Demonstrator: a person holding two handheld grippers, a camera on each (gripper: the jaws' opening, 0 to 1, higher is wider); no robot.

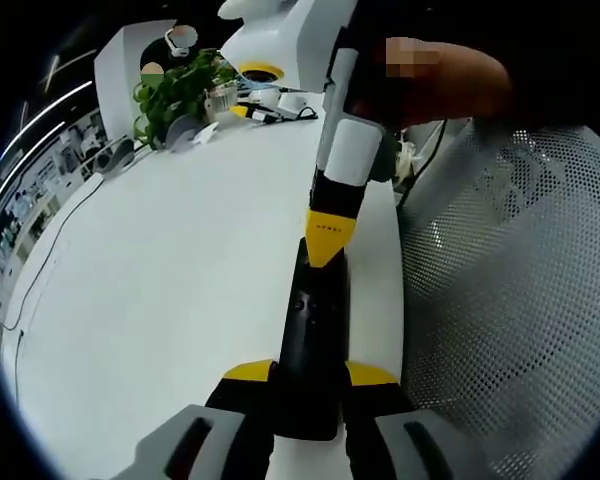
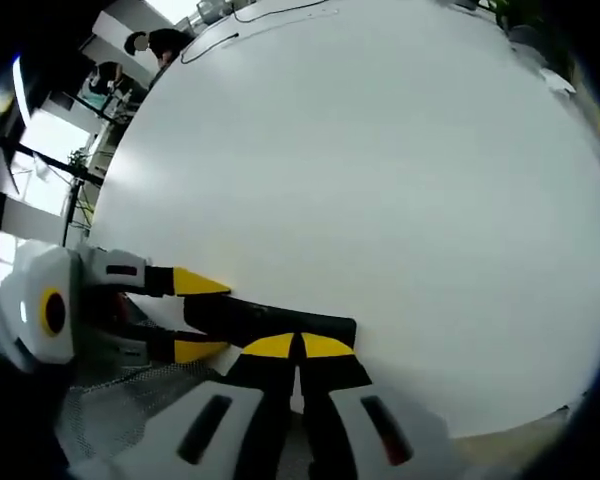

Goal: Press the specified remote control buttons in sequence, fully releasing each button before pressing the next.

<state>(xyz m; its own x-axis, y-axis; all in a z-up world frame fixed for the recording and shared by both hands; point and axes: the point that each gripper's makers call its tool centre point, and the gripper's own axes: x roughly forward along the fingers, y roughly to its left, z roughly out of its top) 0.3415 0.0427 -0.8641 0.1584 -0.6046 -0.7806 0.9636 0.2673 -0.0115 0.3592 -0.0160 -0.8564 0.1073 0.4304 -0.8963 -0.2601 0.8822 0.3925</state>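
left gripper (image 1: 310,375): jaws clamped on black remote (image 1: 313,340) – near worktop (image 1: 160,300) edge
right gripper (image 2: 300,345): jaws together – yellow tips on remote's top face

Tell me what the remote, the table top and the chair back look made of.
Remote: black plastic by the look, smooth with a slight sheen along its edge. Table top: hard white board, probably laminate, matte with soft glare. Chair back: pale mesh, likely woven synthetic; its fine grid of holes shows. The left gripper clamps the remote.
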